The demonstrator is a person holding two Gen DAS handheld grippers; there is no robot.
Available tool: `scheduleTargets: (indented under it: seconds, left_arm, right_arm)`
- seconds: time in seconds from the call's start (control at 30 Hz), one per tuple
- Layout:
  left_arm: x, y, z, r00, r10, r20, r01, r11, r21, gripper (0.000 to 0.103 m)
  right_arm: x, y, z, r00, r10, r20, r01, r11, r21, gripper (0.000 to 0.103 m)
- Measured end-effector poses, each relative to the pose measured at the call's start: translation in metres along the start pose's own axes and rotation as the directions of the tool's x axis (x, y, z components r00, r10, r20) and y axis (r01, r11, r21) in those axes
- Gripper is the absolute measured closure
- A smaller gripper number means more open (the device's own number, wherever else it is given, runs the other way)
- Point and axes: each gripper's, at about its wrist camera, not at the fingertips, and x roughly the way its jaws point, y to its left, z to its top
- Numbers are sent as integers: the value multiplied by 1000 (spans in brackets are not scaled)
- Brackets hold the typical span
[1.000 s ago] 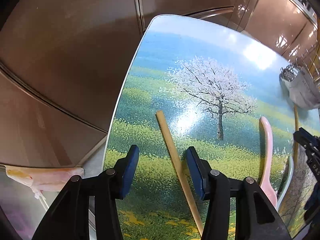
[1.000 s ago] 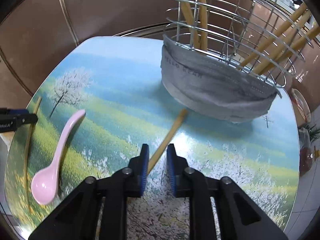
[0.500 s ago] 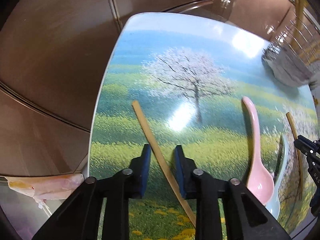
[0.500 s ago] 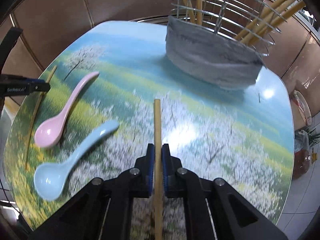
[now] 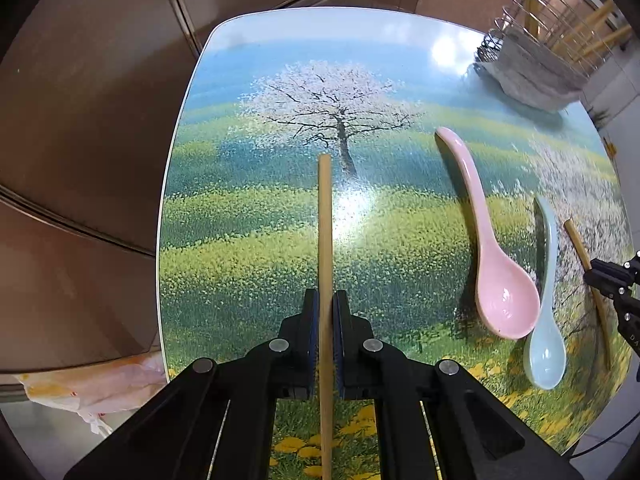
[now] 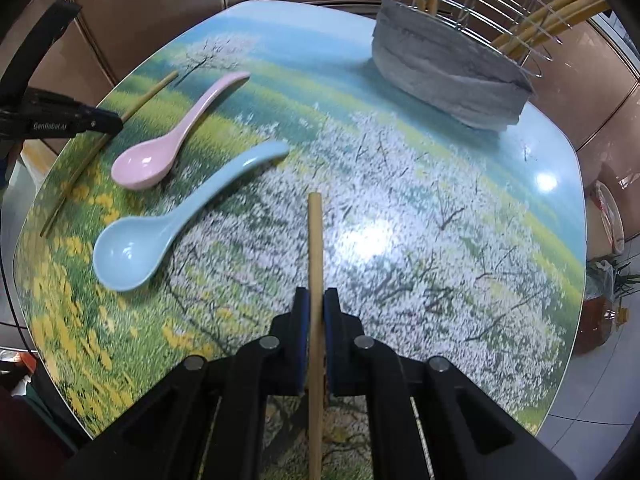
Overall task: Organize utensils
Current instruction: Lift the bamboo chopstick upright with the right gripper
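Note:
In the left wrist view my left gripper (image 5: 326, 300) has its jaws closing tight on a wooden chopstick (image 5: 325, 220), whose pads press it from both sides. My right gripper (image 6: 316, 300) is shut on a second chopstick (image 6: 315, 240) that points ahead over the table. A pink spoon (image 5: 492, 264) and a light blue spoon (image 5: 546, 320) lie side by side on the table between the two grippers. The wire utensil basket (image 6: 448, 72), wrapped in grey cloth and holding several chopsticks, stands at the far right of the table.
The table (image 5: 240, 240) has a glossy printed top with a blossoming tree and rounded corners. Brown floor tiles lie beyond its left and far edges. A pale plastic bag (image 5: 92, 384) lies below the left edge.
My left gripper's jaws have closed onto the chopstick, which now lies straight along the fingers. Both hands shifted and rolled; the right chopstick also turned straight, and the blue spoon has come into view.

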Motion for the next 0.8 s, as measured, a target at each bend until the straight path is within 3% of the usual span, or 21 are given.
scheduleTargets:
  seconds: [0.23, 0.47, 0.8]
  left_arm:
    - [-6, -2, -2, 1000, 12, 27, -12, 1000, 0, 97]
    - [-24, 9, -19, 995, -14, 97, 20, 998, -63, 97]
    - [-75, 19, -48, 975, -53, 215, 75, 992, -97, 97]
  right_arm:
    - [0, 1, 0, 1000, 7, 22, -7, 1000, 14, 97]
    - [-27, -10, -16, 991, 44, 123, -51, 997, 55, 97]
    - [-81, -15, -49, 956, 67, 286, -105, 988, 117, 97]
